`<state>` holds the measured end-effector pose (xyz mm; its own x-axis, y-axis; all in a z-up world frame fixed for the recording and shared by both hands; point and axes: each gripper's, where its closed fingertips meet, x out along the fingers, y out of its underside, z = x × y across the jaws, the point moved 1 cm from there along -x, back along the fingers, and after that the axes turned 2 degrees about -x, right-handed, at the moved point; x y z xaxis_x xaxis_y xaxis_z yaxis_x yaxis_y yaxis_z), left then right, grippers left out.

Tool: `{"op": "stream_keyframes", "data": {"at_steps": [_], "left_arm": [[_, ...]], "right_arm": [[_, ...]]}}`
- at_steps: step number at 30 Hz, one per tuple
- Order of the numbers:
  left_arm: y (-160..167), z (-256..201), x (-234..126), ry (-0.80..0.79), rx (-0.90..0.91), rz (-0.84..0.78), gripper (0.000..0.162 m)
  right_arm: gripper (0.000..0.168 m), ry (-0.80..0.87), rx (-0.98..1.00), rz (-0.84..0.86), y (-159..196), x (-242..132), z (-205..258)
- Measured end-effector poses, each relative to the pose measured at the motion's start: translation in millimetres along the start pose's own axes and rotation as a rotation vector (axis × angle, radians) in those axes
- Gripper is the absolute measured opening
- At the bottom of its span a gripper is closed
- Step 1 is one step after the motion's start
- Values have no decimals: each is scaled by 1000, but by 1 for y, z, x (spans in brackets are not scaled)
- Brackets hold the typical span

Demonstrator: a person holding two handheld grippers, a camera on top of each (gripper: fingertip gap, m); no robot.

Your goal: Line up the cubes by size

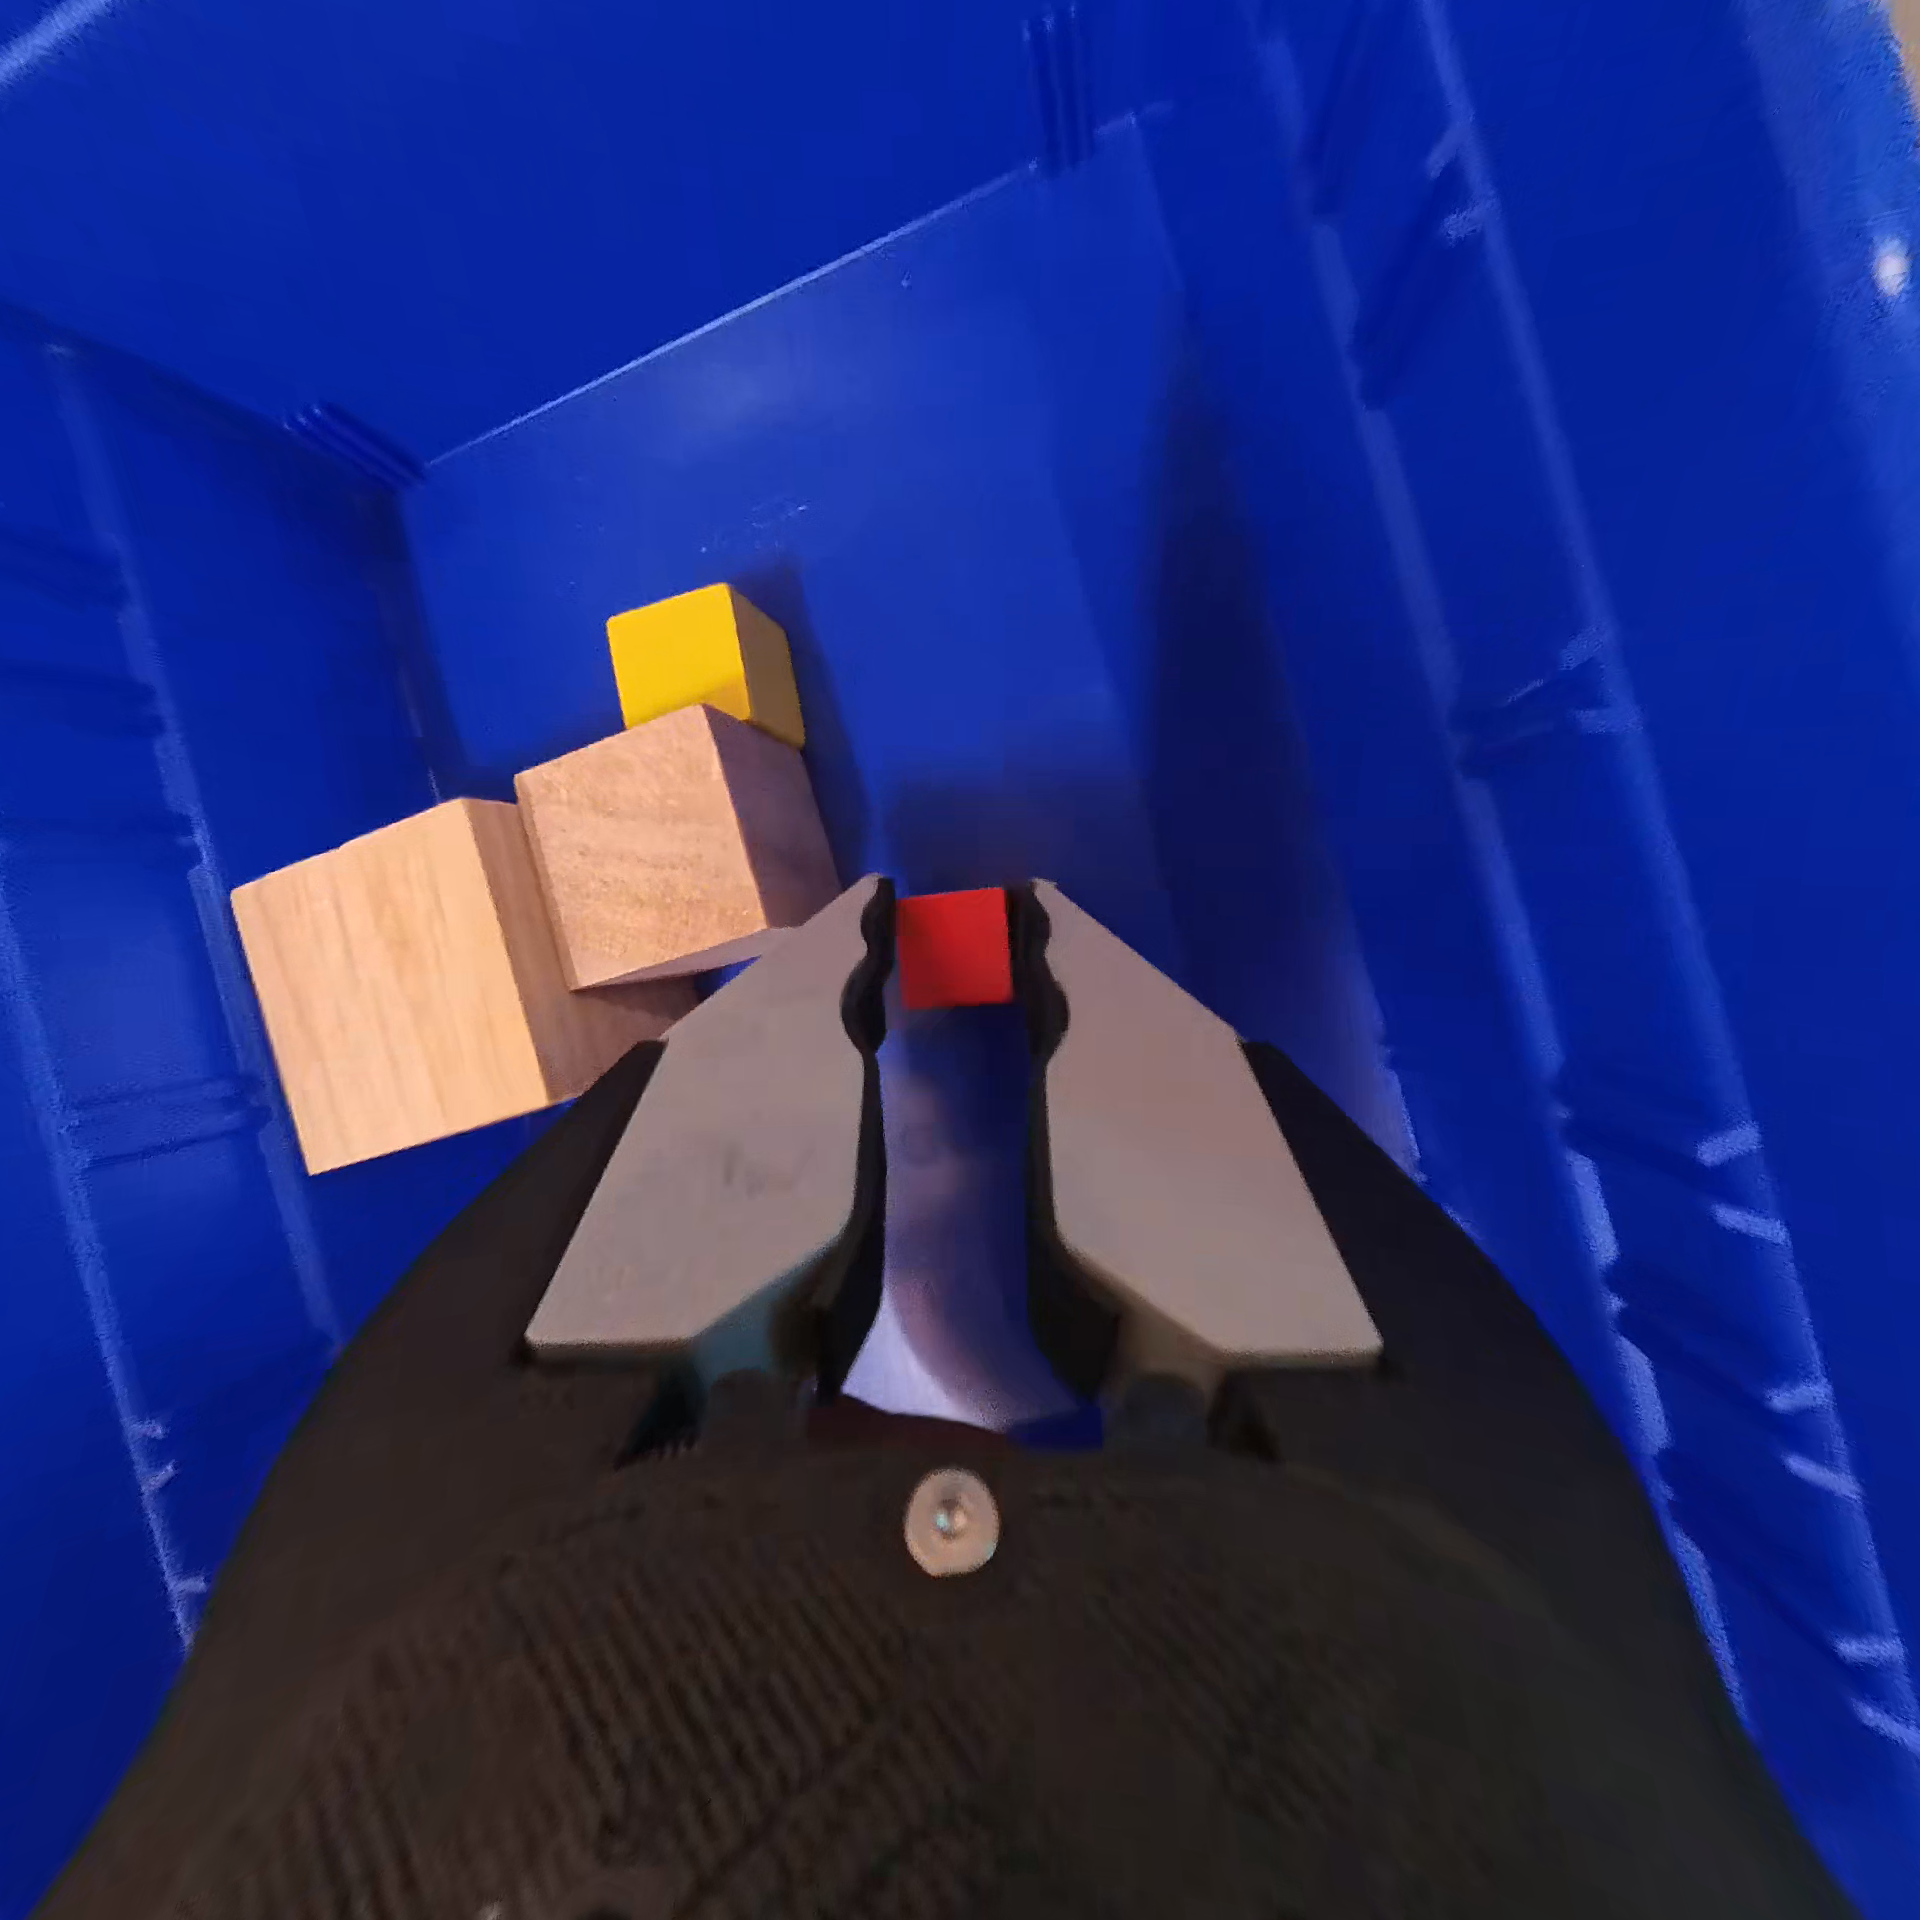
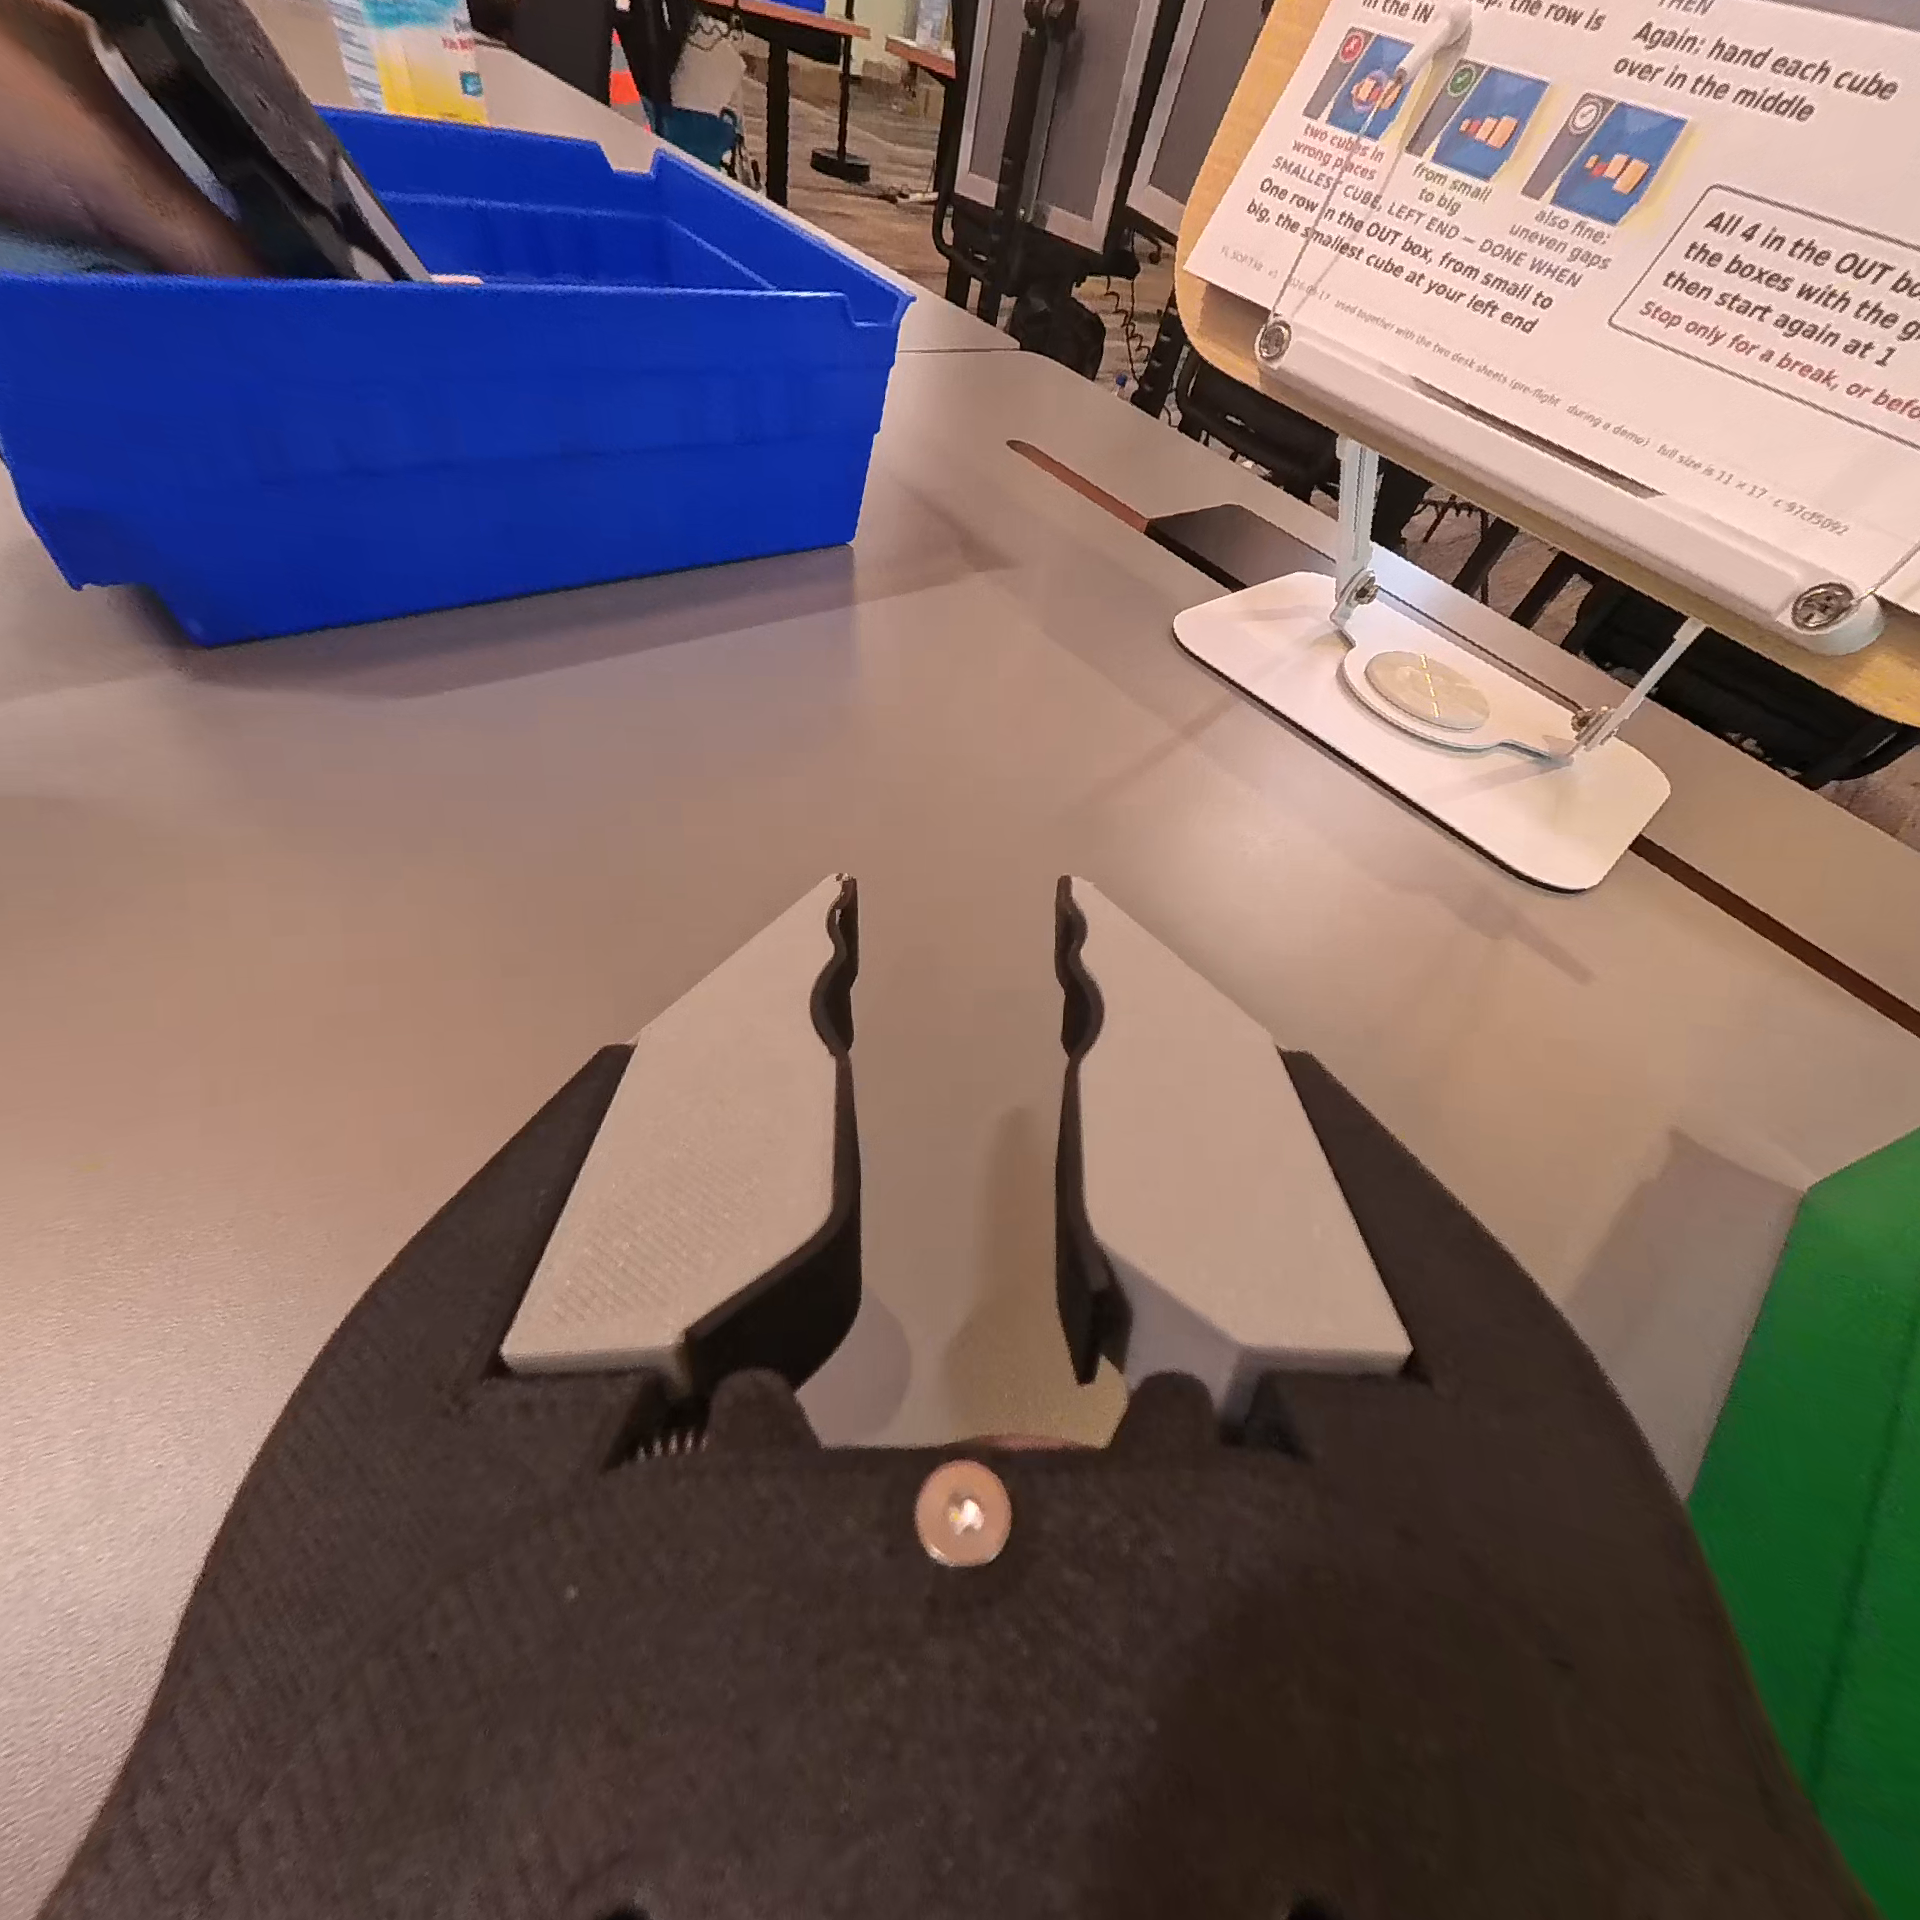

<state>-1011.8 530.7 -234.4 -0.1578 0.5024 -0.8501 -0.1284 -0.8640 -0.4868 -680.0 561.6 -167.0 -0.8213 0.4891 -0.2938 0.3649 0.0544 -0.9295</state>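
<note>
Inside the blue bin [image 1: 1039,416], the left gripper [image 1: 954,940] pinches the small red cube [image 1: 954,948] just beside the walnut cube [image 1: 665,842], oak cube [image 1: 405,977] and yellow cube [image 1: 686,655]. Held only at the tips, it could slip or knock that cluster. Only the right wrist view shows the right gripper [image 2: 956,914] released and empty over the counter [image 2: 520,831], the bin's outside, and a green box [image 2: 1818,1455].

The left gripper [image 1: 954,940] and right gripper [image 2: 956,935] look alike: a broad black body with a ribbed printed texture, one silver screw [image 2: 962,1513] at its centre, and two flat grey wedge-shaped fingers [image 2: 686,1195] whose inner edges carry wavy black pads [image 1: 868,966] forming the jaws.
</note>
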Motion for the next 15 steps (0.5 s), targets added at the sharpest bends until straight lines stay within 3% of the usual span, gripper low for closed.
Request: {"op": "stream_keyframes", "data": {"at_steps": [6, 9, 12, 15], "left_arm": [[-2, 4, 0, -19, 38, -12, 20], [-12, 7, -16, -15, 36, -120, 20], [-45, -19, -68, 154, 82, -446, 20], [-60, -66, -145, 280, 330, -845, 19]], "right_arm": [[35, 7, -12, -11, -3, -3, 0], [35, -17, 7, -14, -3, -3, 2], [36, -165, 81, -19, -5, -2, 19], [38, -459, 263, -63, -21, -9, 51]]}}
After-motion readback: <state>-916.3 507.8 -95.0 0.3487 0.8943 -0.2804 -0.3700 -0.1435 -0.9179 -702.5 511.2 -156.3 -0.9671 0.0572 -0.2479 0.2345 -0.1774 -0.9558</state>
